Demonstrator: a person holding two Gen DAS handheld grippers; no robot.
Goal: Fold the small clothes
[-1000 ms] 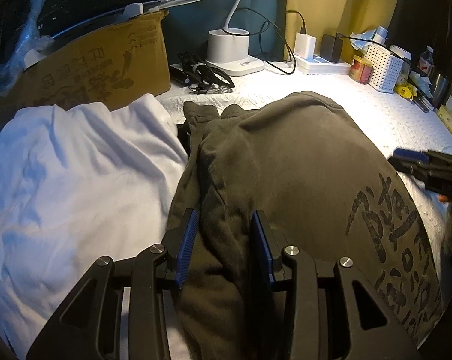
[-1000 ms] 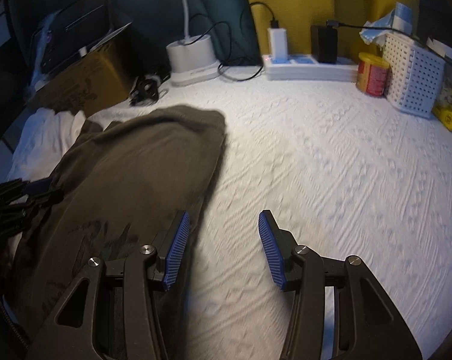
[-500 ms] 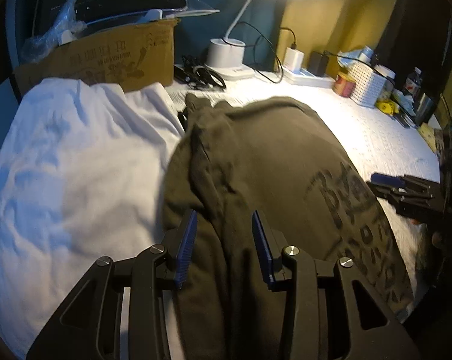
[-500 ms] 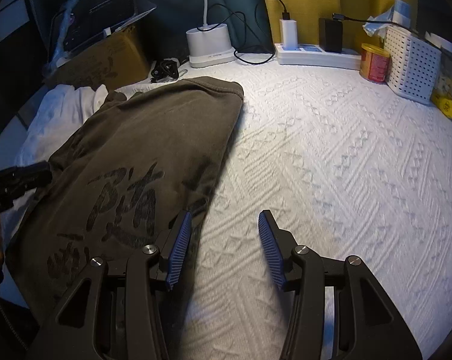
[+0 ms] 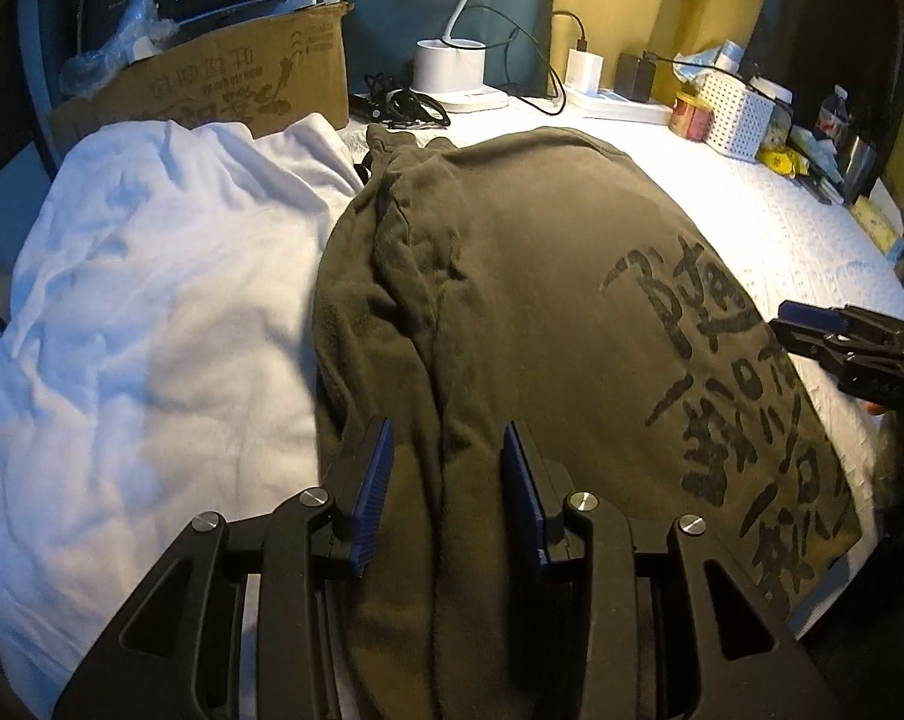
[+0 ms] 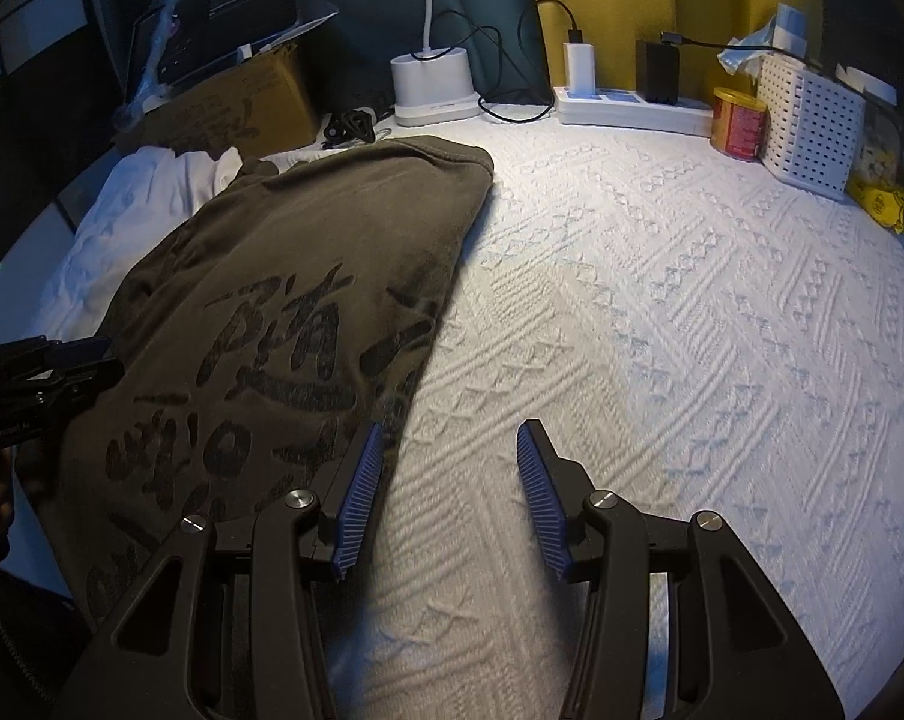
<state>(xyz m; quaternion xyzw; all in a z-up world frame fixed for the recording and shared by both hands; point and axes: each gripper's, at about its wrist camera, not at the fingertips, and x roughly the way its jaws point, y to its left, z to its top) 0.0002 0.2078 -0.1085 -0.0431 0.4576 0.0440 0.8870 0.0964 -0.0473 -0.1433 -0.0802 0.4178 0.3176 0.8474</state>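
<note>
**Olive garment lying flat, both grippers standing clear**

Olive-brown knit, printed with dark characters, is lying spread out directly ahead of the left gripper [image 5: 446, 492] and off to the left of the right gripper [image 6: 449, 498]. This olive garment [image 5: 542, 300] is looking thick, soft and limp; it is likely sagging wherever it is lifted, so an edge or corner is probably offering the best hold. A bunched ridge is running along its left side, between the left gripper's spread jaws, but nothing is showing the pads pressing on it. The right gripper is hovering with jaws parted over the bare bedspread [image 6: 692, 360], gripping nothing.

Just left of the garment a white cloth [image 5: 152, 312] is lying crumpled. The white textured bedspread is looking grippy rather than slick. Beyond the grippers, a cardboard box [image 5: 212, 84], lamp base [image 6: 431, 87], power strip [image 6: 632, 108], red tin [image 6: 740, 123] and perforated white basket [image 6: 812, 126] are crowding the far edge under dim, warm light.
</note>
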